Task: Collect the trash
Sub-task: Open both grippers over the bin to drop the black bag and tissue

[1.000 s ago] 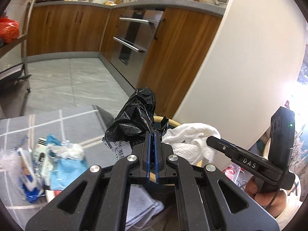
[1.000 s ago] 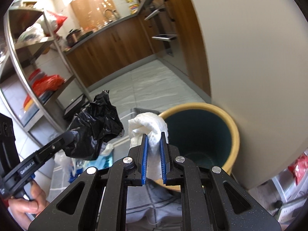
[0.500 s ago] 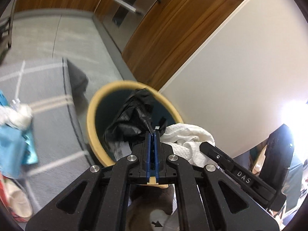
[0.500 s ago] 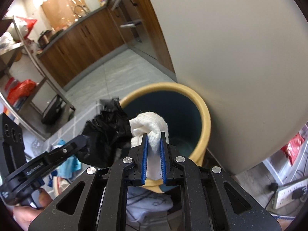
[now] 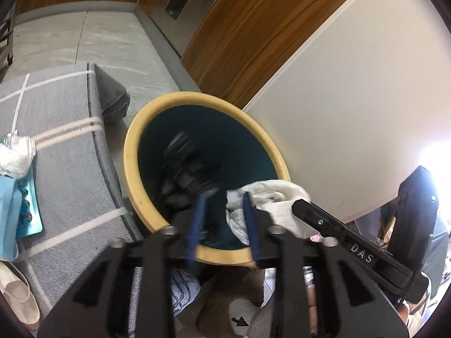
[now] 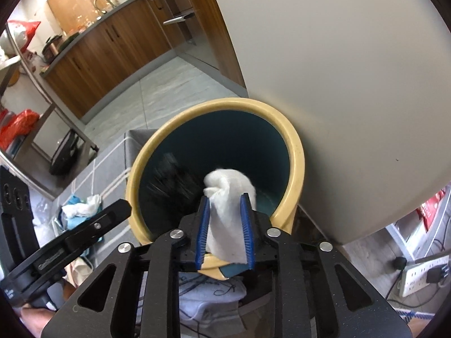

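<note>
Hanging over the bin [image 5: 132,152], the left gripper [image 5: 222,219] has its jaws spread, black bag [image 5: 183,174] just a blur inside. Only the right view shows the right gripper [image 6: 224,236], pads wide with the crumpled white tissue [image 6: 228,197] between them.

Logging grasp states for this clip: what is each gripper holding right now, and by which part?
Left gripper: open, holding nothing. Right gripper: white tissue wad sits between its fingers by the lower end; whether gripped or just released cannot be told.
</note>
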